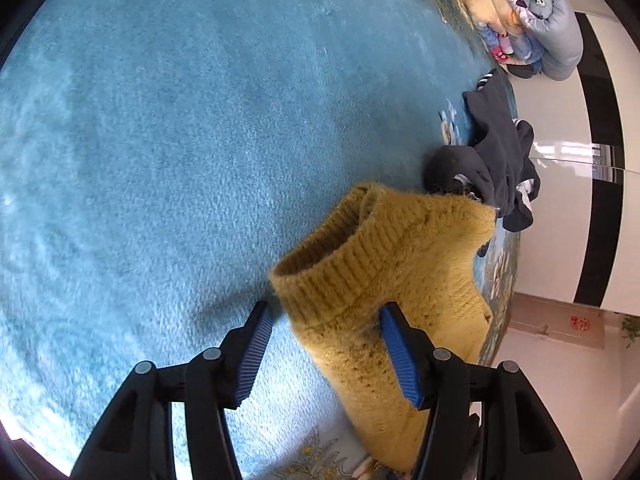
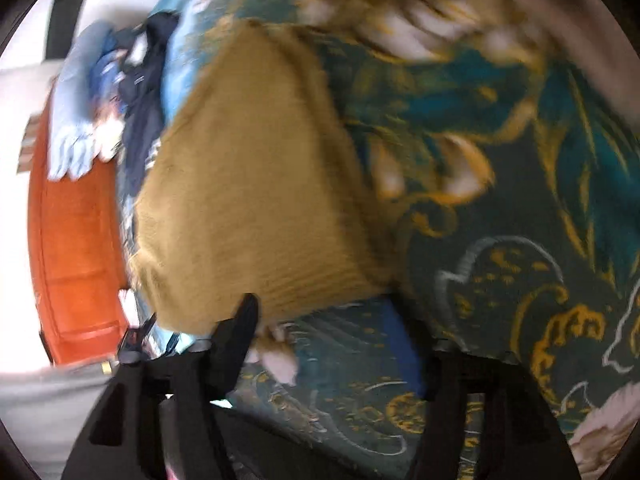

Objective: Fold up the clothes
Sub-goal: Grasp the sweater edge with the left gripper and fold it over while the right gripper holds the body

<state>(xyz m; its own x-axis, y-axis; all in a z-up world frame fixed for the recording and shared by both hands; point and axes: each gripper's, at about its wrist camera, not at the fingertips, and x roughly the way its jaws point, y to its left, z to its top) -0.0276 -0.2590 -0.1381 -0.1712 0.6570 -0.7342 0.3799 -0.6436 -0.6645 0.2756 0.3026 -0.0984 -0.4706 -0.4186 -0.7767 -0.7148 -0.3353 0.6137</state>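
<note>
While the fuzzy mustard-yellow knitted sweater lies on the teal blanket, both the left gripper and the right gripper are spread and hold nothing, so a thin pinch might slip.

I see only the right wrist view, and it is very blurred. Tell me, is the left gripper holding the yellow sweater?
Observer: No. In the left wrist view the left gripper is open; the yellow sweater lies between its fingers, ribbed collar up, and the pads do not press on it.
Operator: What is beyond the sweater? I see only a dark shape.
Observer: A dark grey garment, crumpled, at the edge of the blue blanket.
Operator: And the pale bundle further away?
Observer: Folded quilts, stacked, one printed with a small panda.
</note>
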